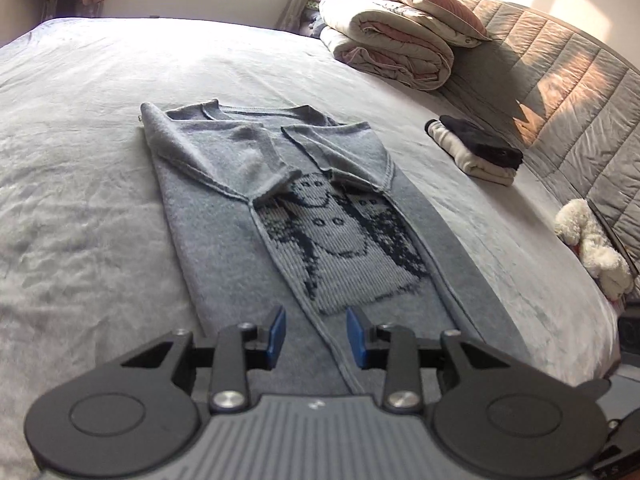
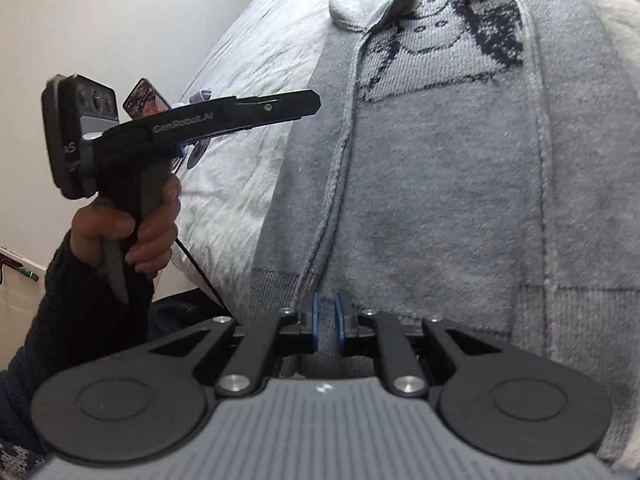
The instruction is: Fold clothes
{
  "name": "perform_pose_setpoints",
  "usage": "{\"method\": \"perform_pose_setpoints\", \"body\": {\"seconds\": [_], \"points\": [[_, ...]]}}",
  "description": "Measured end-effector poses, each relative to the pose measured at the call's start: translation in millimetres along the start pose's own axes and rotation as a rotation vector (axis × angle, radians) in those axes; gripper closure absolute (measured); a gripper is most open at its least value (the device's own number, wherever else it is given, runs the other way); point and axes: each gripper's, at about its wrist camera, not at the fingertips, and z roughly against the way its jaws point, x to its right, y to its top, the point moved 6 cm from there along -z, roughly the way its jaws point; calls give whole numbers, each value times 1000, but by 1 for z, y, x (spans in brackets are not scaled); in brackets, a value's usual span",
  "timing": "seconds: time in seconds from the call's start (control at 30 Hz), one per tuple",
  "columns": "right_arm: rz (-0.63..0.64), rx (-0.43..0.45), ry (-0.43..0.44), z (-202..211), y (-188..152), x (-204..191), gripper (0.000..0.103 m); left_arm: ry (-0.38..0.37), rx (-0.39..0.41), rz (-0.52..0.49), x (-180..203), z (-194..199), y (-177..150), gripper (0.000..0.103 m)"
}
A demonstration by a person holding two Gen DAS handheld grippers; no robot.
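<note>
Left wrist view: bed [image 1: 80, 152] w/ pale sheet far left, bare. Centre: grey sweater [image 1: 224, 248] laid flat, inside out, both sides + sleeves already folded in over a knitted snowman panel [image 1: 340, 240]. Hem nearest the cam. Left gripper [image 1: 316, 330] above the hem, blue pads apart, nothing between them, no contact w/ cloth. Further right: small folded stack [image 1: 476, 150], rolled duvet [image 1: 392, 46] w/ pillow on top, soft toy [image 1: 588, 240] at bed edge.

Right wrist view: person's left hand [image 2: 132, 236] at far left, wrapped round the other tool's handle, off the bed edge, clear of the sweater. Centre-bottom: right gripper [image 2: 327, 322] pinched on a thick bunch of hem rib, pads pressing both sides.

Prob. step: take hem both corners, fold up toward collar.

Risks: only one corner held – lift now = skewed fold, loose left side drags, tucked sleeves slide out. Bunched grip may carry extra layers, or slip, since knit is bulky. Left gripper sits near centre seam, not the corner; grab there → crooked crease.
</note>
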Motion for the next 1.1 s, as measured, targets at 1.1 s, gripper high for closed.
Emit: {"method": "perform_pose_setpoints", "body": {"seconds": [1.1], "points": [[-75, 245, -51, -27, 237, 90, 66, 165, 232, 146, -124, -68, 117, 71]]}}
